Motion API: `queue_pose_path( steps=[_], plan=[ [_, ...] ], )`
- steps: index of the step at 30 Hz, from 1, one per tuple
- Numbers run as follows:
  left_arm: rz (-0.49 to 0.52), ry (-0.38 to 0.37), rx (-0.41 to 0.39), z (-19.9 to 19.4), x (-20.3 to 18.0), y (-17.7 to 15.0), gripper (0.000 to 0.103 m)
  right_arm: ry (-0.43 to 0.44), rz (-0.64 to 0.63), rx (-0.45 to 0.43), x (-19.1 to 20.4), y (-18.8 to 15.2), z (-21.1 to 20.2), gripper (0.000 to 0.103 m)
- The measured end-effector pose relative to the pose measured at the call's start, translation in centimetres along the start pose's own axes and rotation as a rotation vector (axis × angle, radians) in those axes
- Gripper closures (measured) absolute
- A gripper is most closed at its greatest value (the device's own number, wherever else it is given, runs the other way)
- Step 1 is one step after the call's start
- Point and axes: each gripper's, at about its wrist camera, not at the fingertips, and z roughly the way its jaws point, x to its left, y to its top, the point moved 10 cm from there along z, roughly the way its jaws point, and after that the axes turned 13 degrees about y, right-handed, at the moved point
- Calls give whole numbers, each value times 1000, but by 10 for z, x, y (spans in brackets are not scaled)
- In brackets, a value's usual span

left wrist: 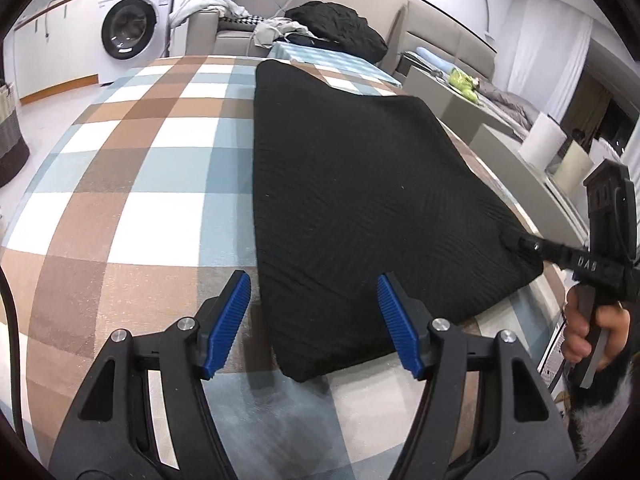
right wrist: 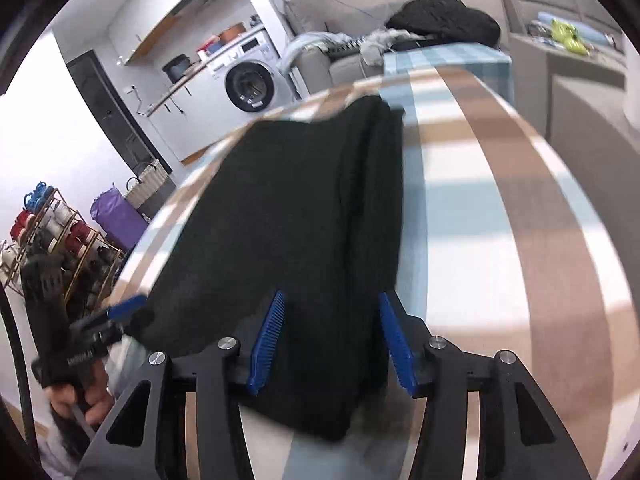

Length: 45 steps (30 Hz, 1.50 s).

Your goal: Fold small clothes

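Nearest the left wrist camera, the left tongs point(left wrist: 314, 320) stand spread over the near corner of a folded black knit garment point(left wrist: 352, 184), pinching nothing. The right tongs point(right wrist: 332, 344) are also spread, the garment's near edge lying between their blue pads point(right wrist: 267, 344) without being pressed. The garment lies flat on the checked worktop point(left wrist: 132, 168). Beyond stands a washing machine point(left wrist: 130, 28).

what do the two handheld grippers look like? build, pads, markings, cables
Both are matte black with trigger handles. The left gripper and right gripper have triangular cut-out finger arms, silver round pivot bolts and ribbed blue pads. White lettering runs along the right gripper's body. A black cable trails at the frame edge. A dark fuzzy sleeve shows by the right hand.
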Motion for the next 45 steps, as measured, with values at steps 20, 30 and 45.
queue_pose_path(
  steps=[20,30,45],
  plan=[
    [61,150,6,46,19,53,84,-21,7,18,6,42,53,80],
    [28,145,1,47,33,62,83,-88,-48,6,8,57,59,62],
    [-2,109,-331,-57,30,60,1,-74,-273,-179,68,24,-14,0]
  ],
)
